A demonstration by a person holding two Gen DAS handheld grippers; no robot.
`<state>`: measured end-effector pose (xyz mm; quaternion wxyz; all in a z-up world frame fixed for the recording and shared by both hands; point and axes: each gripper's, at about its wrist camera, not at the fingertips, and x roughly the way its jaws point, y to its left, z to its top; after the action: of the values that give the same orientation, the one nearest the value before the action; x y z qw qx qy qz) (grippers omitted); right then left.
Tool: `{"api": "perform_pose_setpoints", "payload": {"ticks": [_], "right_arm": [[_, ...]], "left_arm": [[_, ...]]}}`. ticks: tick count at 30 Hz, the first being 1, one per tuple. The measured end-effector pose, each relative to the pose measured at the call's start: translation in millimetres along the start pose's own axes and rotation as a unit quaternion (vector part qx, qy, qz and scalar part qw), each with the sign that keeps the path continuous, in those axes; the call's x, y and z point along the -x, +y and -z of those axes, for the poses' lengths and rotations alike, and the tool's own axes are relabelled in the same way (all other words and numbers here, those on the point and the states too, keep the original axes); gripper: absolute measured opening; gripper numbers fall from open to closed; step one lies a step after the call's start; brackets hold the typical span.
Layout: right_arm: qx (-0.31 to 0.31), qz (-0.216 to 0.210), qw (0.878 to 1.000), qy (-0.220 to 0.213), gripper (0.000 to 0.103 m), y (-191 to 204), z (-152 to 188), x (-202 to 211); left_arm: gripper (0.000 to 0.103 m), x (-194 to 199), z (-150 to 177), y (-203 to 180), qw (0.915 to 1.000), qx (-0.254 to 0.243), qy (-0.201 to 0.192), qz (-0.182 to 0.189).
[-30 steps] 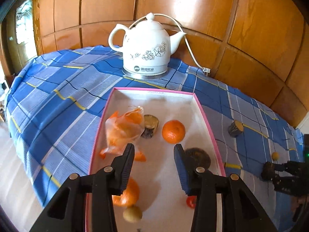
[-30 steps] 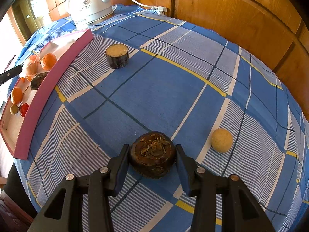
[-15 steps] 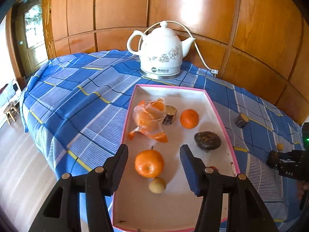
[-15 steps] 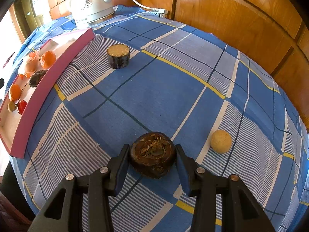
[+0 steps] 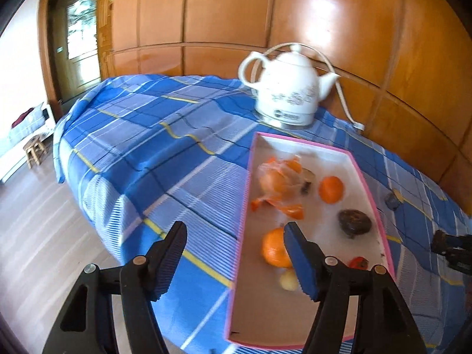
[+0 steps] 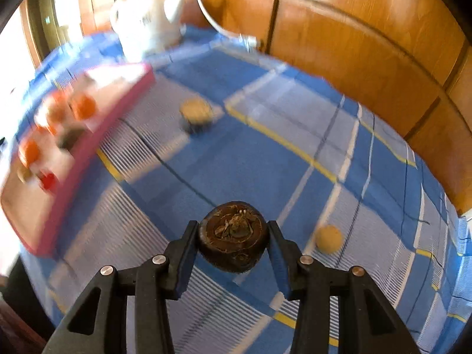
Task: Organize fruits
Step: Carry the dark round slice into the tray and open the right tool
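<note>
Meanwhile the right gripper (image 6: 233, 247) was clamped on a dark fruit (image 6: 233, 236) at lower centre, above the cloth (image 6: 265, 162). The left gripper (image 5: 236, 250) had just been opening — jaws wide, nothing between them — near the tray (image 5: 244, 206) of oranges (image 5: 331, 189), lower right.

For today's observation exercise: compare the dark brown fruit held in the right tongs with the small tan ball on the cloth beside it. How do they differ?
The dark brown fruit is near black, squat and flat-topped with a dried calyx; the tan ball is pale and smoothly round. The dark brown fruit is clearly bigger. It is clamped in the right tongs, while the tan ball lies free on the plaid cloth. Neither is in the pink tray.
</note>
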<state>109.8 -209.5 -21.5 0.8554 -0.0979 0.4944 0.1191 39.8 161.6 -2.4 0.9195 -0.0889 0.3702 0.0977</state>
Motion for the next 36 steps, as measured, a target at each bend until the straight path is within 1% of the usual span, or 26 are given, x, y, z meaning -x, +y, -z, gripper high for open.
{"api": "perform_pose_setpoints", "payload": {"ticks": [4, 8, 14, 17, 23, 28, 31, 32, 36], "right_arm": [[0.019, -0.042, 0.998, -0.033, 0.046, 29.9, -15.9, 21.7], [0.042, -0.1, 0.993, -0.054, 0.046, 74.2, -28.9, 31.4], [0.061, -0.152, 0.985, -0.062, 0.046, 134.3, -47.8, 25.1], [0.067, -0.167, 0.982, -0.058, 0.046, 156.0, -55.1, 15.4], [0.061, -0.191, 0.979, -0.036, 0.046, 183.8, -64.8, -6.7], [0.047, -0.197, 0.979, -0.004, 0.046, 194.1, -63.1, -32.7], [0.046, -0.196, 0.98, 0.006, 0.047, 193.7, -59.2, -37.7], [0.041, -0.208, 0.977, 0.007, 0.048, 191.3, -58.1, -36.5], [0.026, -0.223, 0.974, -0.018, 0.049, 179.0, -58.0, -19.8]], "left_arm": [[0.069, 0.3, -5.6, 19.3, 0.9995, 0.02, -0.008, -0.021], [0.069, -0.1, -7.2, 33.1, 0.9988, 0.035, -0.01, -0.033], [0.069, -0.4, -8.2, 38.8, 0.9984, 0.045, -0.01, -0.032], [0.069, -1.3, -7.6, 38.9, 0.9984, 0.046, -0.009, -0.031], [0.069, -2.8, -6.1, 35.2, 0.9987, 0.041, -0.011, -0.028], [0.069, -4.7, -3.3, 31.0, 0.9991, 0.035, -0.007, -0.023], [0.069, -4.6, -2.7, 28.2, 0.9993, 0.03, -0.007, -0.022], [0.069, -3.8, -2.4, 27.6, 0.9993, 0.031, -0.008, -0.021], [0.069, -0.1, -2.6, 24.8, 0.9994, 0.026, -0.013, -0.018]]}}
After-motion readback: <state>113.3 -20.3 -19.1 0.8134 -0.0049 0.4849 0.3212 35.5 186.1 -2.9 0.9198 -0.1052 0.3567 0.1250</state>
